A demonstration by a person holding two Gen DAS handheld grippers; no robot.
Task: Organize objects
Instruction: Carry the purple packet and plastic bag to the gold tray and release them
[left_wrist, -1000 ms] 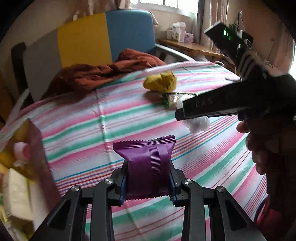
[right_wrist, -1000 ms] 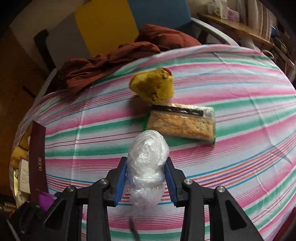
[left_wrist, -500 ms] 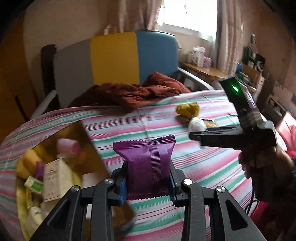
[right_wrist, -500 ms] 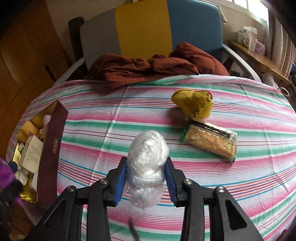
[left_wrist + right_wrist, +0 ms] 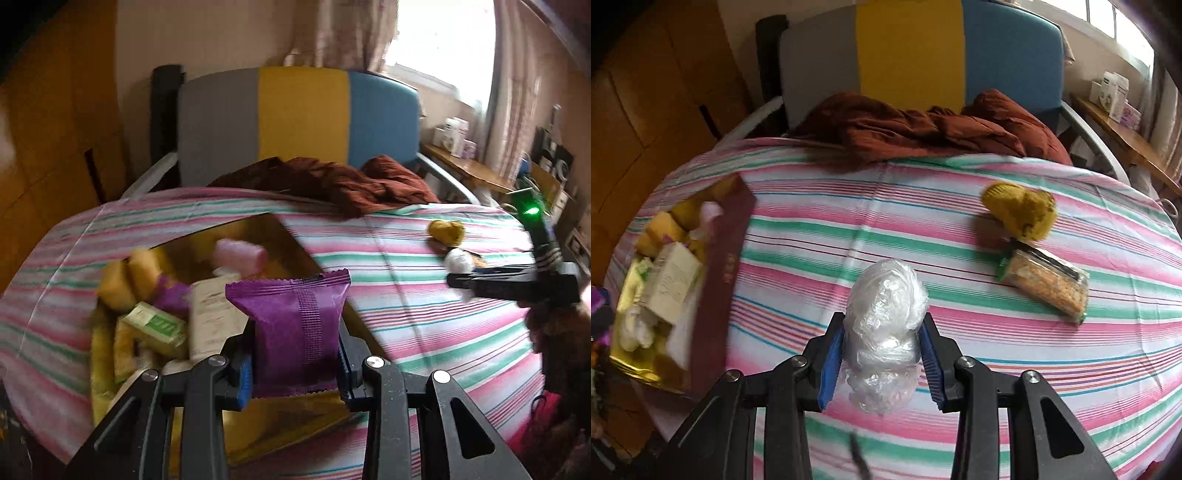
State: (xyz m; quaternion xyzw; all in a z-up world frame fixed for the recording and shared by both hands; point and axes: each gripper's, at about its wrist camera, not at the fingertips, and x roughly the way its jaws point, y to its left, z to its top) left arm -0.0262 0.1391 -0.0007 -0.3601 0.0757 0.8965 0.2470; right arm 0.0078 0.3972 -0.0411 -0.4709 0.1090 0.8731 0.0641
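Purple snack packet point(image 5: 295, 328), crinkled foil with zigzag-cut ends and a ribbed seam down its face, stands upright, clamped between the blue pads of the left gripper point(image 5: 295, 363). No printing on it can be read. Behind it, toward 10 o'clock, an open maroon box point(image 5: 280, 236) with a shiny gold lining holds yellow bundles, a pink roll point(image 5: 240, 254), a cream carton point(image 5: 212, 317), a pale green carton point(image 5: 159, 325) and another purple wrapper; their labels are blurred.

Right gripper point(image 5: 882, 354) squeezes a crumpled ball of clear plastic film point(image 5: 886, 310). At 2 o'clock from it, a clear packet of crackers point(image 5: 1045, 284) lies flat on the pink, green and white striped tablecloth point(image 5: 849, 229), touching a lumpy mustard-yellow knitted item point(image 5: 1019, 210). A rust-brown garment point(image 5: 923, 129) is heaped at 12 o'clock.
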